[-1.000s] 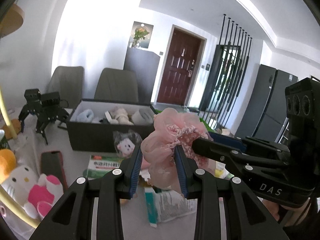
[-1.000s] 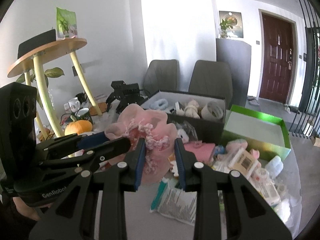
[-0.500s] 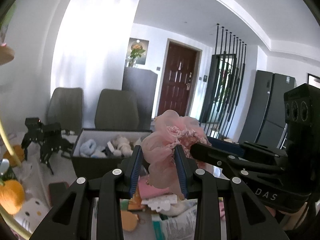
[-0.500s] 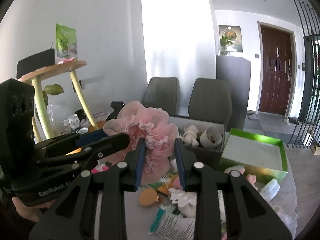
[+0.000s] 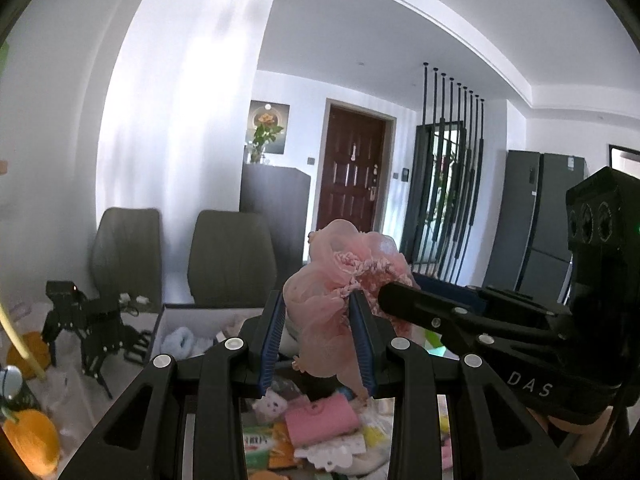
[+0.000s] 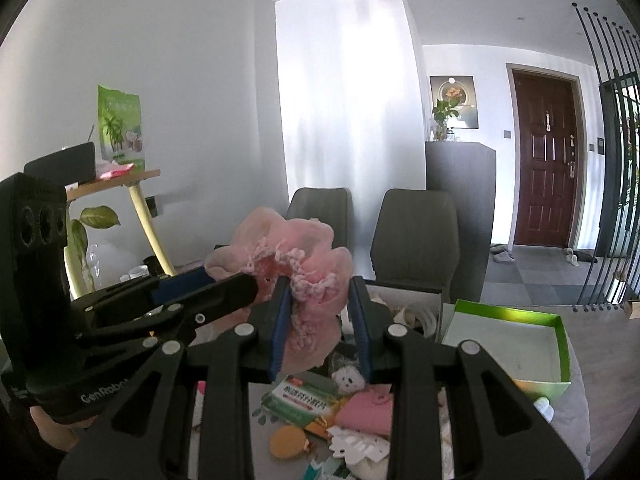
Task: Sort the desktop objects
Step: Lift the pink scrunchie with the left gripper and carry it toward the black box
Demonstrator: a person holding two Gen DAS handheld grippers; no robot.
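Left gripper [image 5: 320,336] and right gripper [image 6: 320,324] both clamp the same frilly pink fabric scrunchie [image 5: 340,300], held aloft between them, clear of the table [image 6: 576,392]. Below: pink card pouch [image 6: 366,414], green-and-white medicine box [image 6: 304,398]. Far edge: dark open storage box [image 5: 192,332]; right edge: green-walled tray [image 6: 516,330].

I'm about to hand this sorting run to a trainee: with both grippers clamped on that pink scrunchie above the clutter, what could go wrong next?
1. The left gripper and right gripper both pinch the same pink scrunchie; pulling apart could stretch it or snap it loose.
2. If it slips, it falls into the clutter below, not the dark box or green box.
3. The grippers sit close together and could collide.
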